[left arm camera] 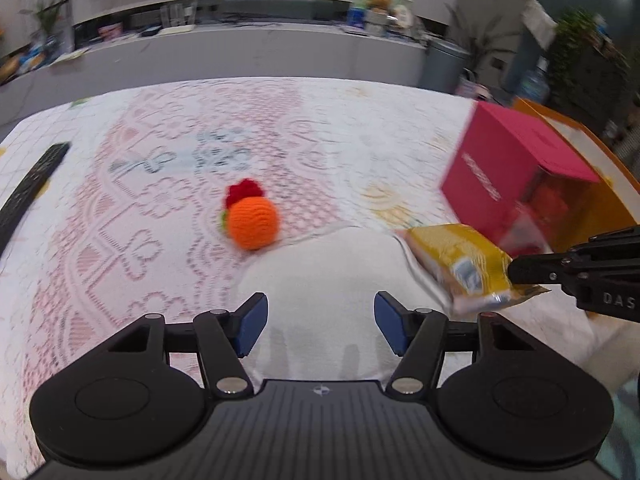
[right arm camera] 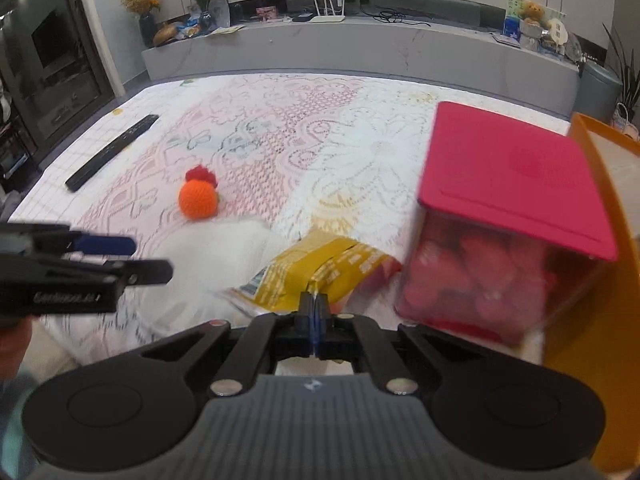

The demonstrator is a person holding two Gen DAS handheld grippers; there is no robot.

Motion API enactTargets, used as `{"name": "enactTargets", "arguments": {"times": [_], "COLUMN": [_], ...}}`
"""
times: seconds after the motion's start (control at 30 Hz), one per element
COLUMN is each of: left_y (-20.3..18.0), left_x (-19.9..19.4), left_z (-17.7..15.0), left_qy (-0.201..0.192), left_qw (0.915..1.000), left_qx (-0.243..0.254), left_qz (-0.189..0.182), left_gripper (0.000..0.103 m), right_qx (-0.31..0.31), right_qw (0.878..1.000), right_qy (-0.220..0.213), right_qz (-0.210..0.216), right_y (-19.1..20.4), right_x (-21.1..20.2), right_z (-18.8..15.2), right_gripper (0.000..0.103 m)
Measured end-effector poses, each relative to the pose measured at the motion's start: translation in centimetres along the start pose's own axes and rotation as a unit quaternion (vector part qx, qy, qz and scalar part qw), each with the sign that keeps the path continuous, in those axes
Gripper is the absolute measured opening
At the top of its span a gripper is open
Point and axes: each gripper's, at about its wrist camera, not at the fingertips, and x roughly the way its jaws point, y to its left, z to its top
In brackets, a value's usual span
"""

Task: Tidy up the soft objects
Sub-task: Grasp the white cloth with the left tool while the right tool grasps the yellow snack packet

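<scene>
Where the right gripper [right arm camera: 315, 300] clamps its lower edge, yellow packet [right arm camera: 316, 276] runs long-axis toward upper right; left gripper [left arm camera: 320, 320] apart.

Evenly bright indoor light, soft shadows only. Motion blur across the lace cloth [left arm camera: 192, 168] and red box [right arm camera: 516, 184], worst toward 3 o'clock. Strong fisheye bending at all edges.

Crocheted orange ball [right arm camera: 199, 199] with red tuft sits mid-left; white cloth [right arm camera: 224, 252] bunched below it; crinkly yellow packet [right arm camera: 320, 276] at lower center.
</scene>
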Motion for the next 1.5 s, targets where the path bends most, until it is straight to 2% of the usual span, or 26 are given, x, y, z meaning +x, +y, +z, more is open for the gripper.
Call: {"name": "enactTargets", "arguments": {"times": [0.17, 0.27, 0.3, 0.33, 0.37, 0.4, 0.47, 0.53, 0.73, 0.83, 0.9, 0.93, 1.0, 1.1, 1.2, 1.33, 1.43, 1.5], "left_y": [-2.8, -4.1, -4.5, -4.9, -5.2, -5.4, -5.8, -5.9, -6.4, -6.8, -7.1, -7.2, -7.3, -7.0, -6.3, -5.7, -5.9, -6.3], "left_x": [0.4, 1.2, 1.4, 1.6, 1.8, 2.0, 2.4, 2.9, 4.0, 4.5, 4.5, 4.4, 4.2, 3.9, 3.5, 2.6, 1.6, 1.1], "left_z": [-0.6, -1.0, -1.1, -1.2, -1.3, -1.4, -1.4, -1.5, -1.7, -1.7, -1.7, -1.7, -1.7, -1.5, -1.1, -0.7, -0.6, -0.5], "left_qy": [0.011, 0.029, 0.034, 0.037, 0.038, 0.039, 0.039, 0.042, 0.033, 0.032, 0.029, 0.026, 0.019, 0.007, -0.005, -0.020, -0.028, -0.018], "left_qw": [0.9967, 0.9925, 0.9910, 0.9895, 0.9882, 0.9871, 0.9857, 0.9851, 0.9849, 0.9836, 0.9833, 0.9830, 0.9828, 0.9853, 0.9901, 0.9940, 0.9932, 0.9922], "left_qx": [0.080, 0.118, 0.130, 0.140, 0.148, 0.155, 0.163, 0.166, 0.169, 0.176, 0.178, 0.180, 0.181, 0.167, 0.135, 0.101, 0.104, 0.112], "left_qz": [-0.012, -0.005, -0.001, 0.003, 0.006, 0.008, 0.011, 0.009, 0.017, 0.027, 0.025, 0.025, 0.029, 0.037, 0.036, 0.036, 0.044, 0.051], "left_gripper": [0.076, 0.077, 0.077, 0.077, 0.077, 0.078, 0.079, 0.079, 0.076, 0.068, 0.057, 0.054, 0.039, 0.023, 0.012, 0.008, 0.007, 0.007], "right_qx": [-0.005, -0.009, -0.005, -0.001, -0.002, -0.004, -0.005, -0.006, 0.030, 0.035, 0.042, 0.048, 0.050, 0.053, 0.060, 0.065, 0.069, 0.068], "right_qw": [1.000, 0.999, 0.999, 1.000, 1.000, 1.000, 1.000, 1.000, 0.999, 0.999, 0.999, 0.998, 0.998, 0.998, 0.997, 0.997, 0.996, 0.997], "right_qy": [0.021, 0.025, 0.023, 0.016, 0.008, 0.002, -0.010, -0.007, -0.021, -0.027, -0.030, -0.031, -0.036, -0.038, -0.033, -0.033, -0.032, -0.032], "right_qz": [-0.014, -0.028, -0.026, -0.026, -0.028, -0.029, -0.021, -0.006, -0.007, 0.000, 0.011, 0.017, 0.022, 0.026, 0.029, 0.034, 0.036, 0.036], "right_y": [-0.6, -1.0, -1.1, -1.1, -0.9, -0.7, -0.3, 0.2, -0.2, -0.5, -0.8, -1.0, -1.2, -1.4, -1.7, -2.0, -2.2, -2.3], "right_x": [-1.3, -1.3, -1.3, -1.5, -1.7, -1.8, -1.7, -0.9, 1.4, 1.7, 1.8, 1.8, 1.7, 1.5, 1.5, 1.2, 1.0, 0.9], "right_z": [-2.8, -4.2, -4.2, -4.2, -4.0, -3.8, -3.4, -3.3, -3.2, -3.5, -3.7, -3.8, -3.9, -4.1, -4.1, -4.3, -4.3, -4.3], "right_gripper": [0.000, 0.001, 0.008, 0.011, 0.028, 0.050, 0.058, 0.059, 0.063, 0.063, 0.061, 0.060, 0.054, 0.048, 0.044, 0.041, 0.040, 0.040]}}
